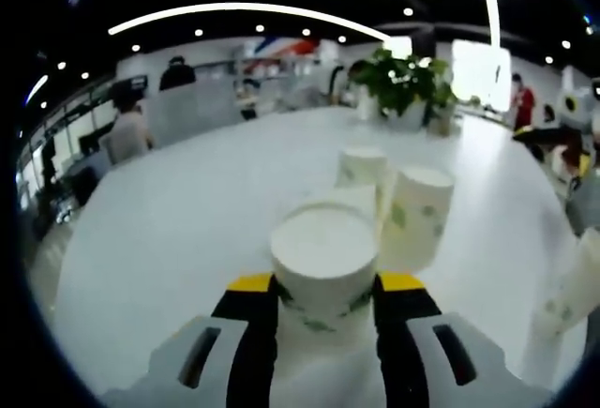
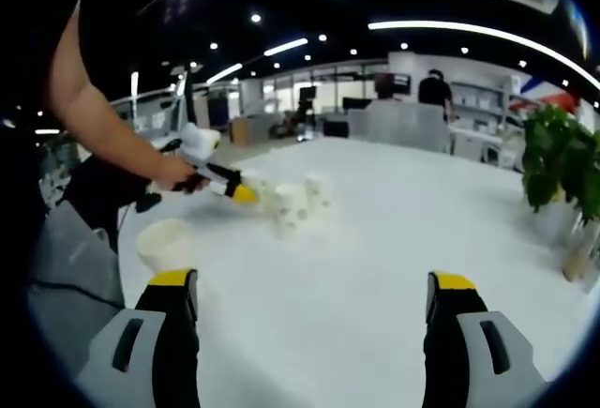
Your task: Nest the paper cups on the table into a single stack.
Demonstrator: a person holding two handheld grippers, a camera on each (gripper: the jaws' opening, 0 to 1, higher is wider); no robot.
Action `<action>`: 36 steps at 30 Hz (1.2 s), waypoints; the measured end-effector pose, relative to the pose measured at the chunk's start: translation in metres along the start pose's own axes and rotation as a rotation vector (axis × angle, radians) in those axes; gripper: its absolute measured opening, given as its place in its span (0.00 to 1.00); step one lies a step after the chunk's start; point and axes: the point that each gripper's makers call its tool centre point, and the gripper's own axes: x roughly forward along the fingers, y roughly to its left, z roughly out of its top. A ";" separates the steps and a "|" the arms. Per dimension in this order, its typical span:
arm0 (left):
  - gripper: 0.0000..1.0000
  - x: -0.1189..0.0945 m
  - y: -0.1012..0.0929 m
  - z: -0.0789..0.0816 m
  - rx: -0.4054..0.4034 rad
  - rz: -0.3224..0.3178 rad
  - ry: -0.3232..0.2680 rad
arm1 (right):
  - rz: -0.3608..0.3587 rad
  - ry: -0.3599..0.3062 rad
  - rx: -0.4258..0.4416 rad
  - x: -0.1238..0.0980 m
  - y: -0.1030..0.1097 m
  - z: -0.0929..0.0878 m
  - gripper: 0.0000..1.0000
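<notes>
White paper cups with green leaf prints stand upside down on the white table (image 1: 169,230). My left gripper (image 1: 325,286) is shut on the nearest cup (image 1: 323,258), one yellow-tipped jaw on each side. Just behind it stand a second cup (image 1: 417,216) and a third cup (image 1: 362,164). Another cup (image 1: 570,295) shows at the right edge. In the right gripper view my right gripper (image 2: 312,309) is wide open above the table with nothing between its jaws. An open-mouthed cup (image 2: 164,242) sits beside its left jaw. Farther off, a hand holds the left gripper (image 2: 216,181) against the cup cluster (image 2: 292,206).
A potted plant (image 1: 408,84) stands at the table's far side and also shows as the plant (image 2: 562,159) at the right. The person's bare arm (image 2: 94,117) reaches in from the left. People and desks fill the office behind the table (image 2: 375,258).
</notes>
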 end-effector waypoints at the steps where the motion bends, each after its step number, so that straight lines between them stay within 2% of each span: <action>1: 0.38 0.000 0.001 0.000 -0.001 -0.001 -0.001 | 0.000 0.000 -0.001 0.000 0.000 0.000 1.00; 4: 0.38 -0.006 -0.005 0.007 0.001 0.000 -0.003 | 0.000 -0.004 -0.002 0.001 -0.001 0.003 1.00; 5: 0.38 -0.002 0.003 0.003 0.000 0.000 -0.002 | 0.000 -0.004 -0.003 0.001 -0.001 0.004 1.00; 26: 0.38 -0.009 0.016 0.014 -0.015 -0.009 0.006 | 0.009 -0.009 -0.014 0.006 -0.002 0.010 1.00; 36: 0.38 -0.021 0.023 0.031 -0.019 0.006 -0.006 | 0.005 -0.012 -0.014 0.005 -0.003 0.011 1.00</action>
